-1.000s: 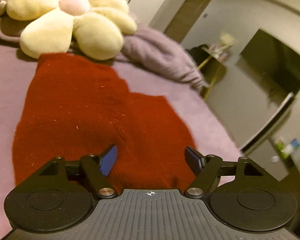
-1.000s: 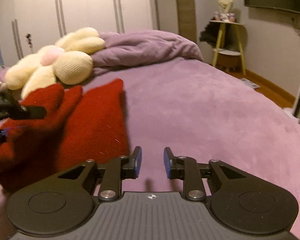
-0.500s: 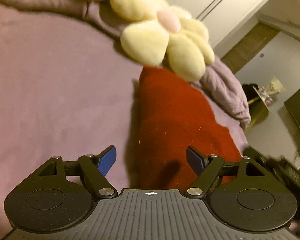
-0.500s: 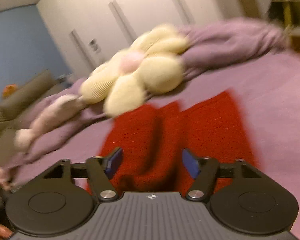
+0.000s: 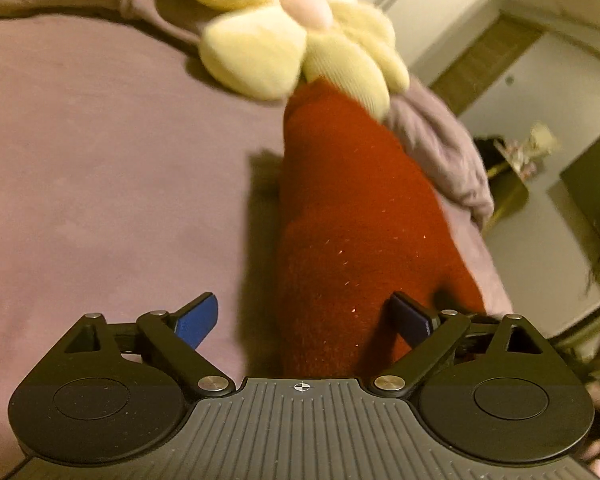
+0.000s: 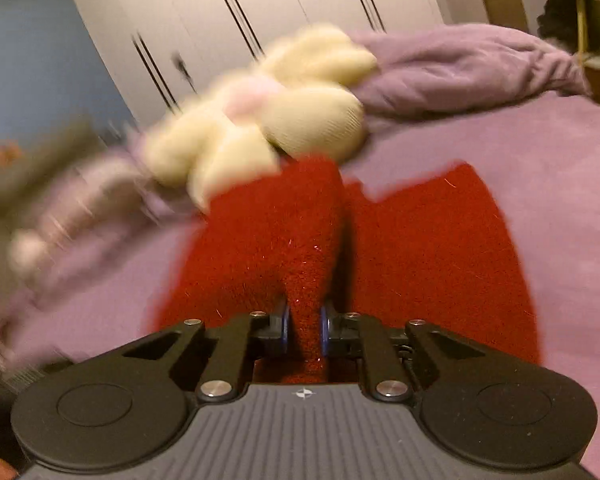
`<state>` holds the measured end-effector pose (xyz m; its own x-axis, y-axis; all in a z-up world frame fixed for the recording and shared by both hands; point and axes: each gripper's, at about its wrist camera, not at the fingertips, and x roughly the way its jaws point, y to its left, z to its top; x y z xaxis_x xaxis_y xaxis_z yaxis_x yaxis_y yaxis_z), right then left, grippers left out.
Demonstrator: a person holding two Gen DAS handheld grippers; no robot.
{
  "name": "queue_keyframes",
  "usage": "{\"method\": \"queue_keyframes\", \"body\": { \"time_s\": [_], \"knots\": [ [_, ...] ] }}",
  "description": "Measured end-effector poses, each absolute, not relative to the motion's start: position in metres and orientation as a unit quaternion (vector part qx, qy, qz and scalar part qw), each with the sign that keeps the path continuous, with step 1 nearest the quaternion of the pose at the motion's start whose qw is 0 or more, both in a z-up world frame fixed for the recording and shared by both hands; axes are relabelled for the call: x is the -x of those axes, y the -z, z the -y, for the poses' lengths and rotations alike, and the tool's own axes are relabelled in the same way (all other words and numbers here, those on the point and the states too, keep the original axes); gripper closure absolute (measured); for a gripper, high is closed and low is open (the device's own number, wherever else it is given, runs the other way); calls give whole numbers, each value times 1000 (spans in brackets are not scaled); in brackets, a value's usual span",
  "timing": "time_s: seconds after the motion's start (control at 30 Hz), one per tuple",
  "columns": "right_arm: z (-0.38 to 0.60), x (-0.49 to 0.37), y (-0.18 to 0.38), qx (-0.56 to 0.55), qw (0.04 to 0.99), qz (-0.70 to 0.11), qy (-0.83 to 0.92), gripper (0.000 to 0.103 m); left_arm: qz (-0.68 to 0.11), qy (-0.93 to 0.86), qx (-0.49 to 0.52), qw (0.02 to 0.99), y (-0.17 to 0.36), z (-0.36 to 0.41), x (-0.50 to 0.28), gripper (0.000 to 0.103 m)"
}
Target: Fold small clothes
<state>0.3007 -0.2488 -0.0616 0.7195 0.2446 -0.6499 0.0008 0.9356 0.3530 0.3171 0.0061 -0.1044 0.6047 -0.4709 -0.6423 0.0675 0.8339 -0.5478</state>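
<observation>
- Right wrist view shows the red knitted garment (image 6: 428, 256) lying on the purple bedspread (image 6: 540, 152), its far end just under the cream flower cushion (image 6: 260, 128); a ridge of it is pulled up down the middle.
- That ridge runs straight into the right gripper (image 6: 304, 332), whose jaws have just been closing and now pinch the raised red fold between the pads, which looks like a hold taken to carry one side across.
- The left gripper (image 5: 306, 320) hangs above the near end of the same garment, its jaws spread wide after opening further, and nothing is pressed between them; cloth only shows in the gap below.
- My guess is the left stands ready to pin or catch the near edge while the right folds.
- A rumpled lilac blanket (image 6: 460, 68) lies behind the cushion, clear of the work.
</observation>
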Motion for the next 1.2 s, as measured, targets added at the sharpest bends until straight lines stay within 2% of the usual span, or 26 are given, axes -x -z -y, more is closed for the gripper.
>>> {"method": "queue_keyframes", "body": {
  "time_s": [0.07,0.13,0.2,0.23,0.27,0.37,0.57,0.6,0.63,0.7,0.77,0.83,0.9,1.07,1.2],
  "knots": [
    [248,-305,81,-150,904,-396,-65,89,-421,166,227,862,108,6,-320,6],
    [252,-301,73,-155,908,-382,-71,80,-425,164,218,863,111,9,-321,6],
    [263,-298,65,-168,909,-375,-64,45,-423,160,223,864,113,6,-321,6],
    [269,-297,65,-175,908,-376,-59,40,-424,158,227,863,115,4,-322,6],
    [277,-299,70,-194,900,-385,-69,39,-425,158,231,861,116,2,-322,6],
    [299,-305,90,-303,853,-406,-123,42,-426,157,245,857,120,0,-321,6],
    [291,-326,97,-343,827,-409,-174,42,-427,162,246,855,122,-1,-323,6],
    [287,-329,97,-340,828,-410,-178,45,-428,162,245,855,123,0,-324,6],
    [283,-331,95,-328,833,-410,-176,48,-429,159,244,855,124,0,-324,6],
    [272,-334,89,-289,848,-408,-178,72,-424,145,244,860,120,-2,-319,6],
    [251,-330,71,-200,885,-387,-160,79,-410,142,241,868,109,-3,-306,7],
    [226,-317,47,-77,928,-342,-127,82,-381,138,227,886,99,-3,-282,7],
    [212,-298,24,-3,957,-277,-92,82,-371,155,199,894,95,6,-262,7],
    [229,-271,-1,-25,971,-232,-58,83,-410,128,127,894,107,38,-267,12],
    [259,-265,9,-32,969,-243,-14,83,-420,118,164,885,111,36,-272,10]
  ]
}}
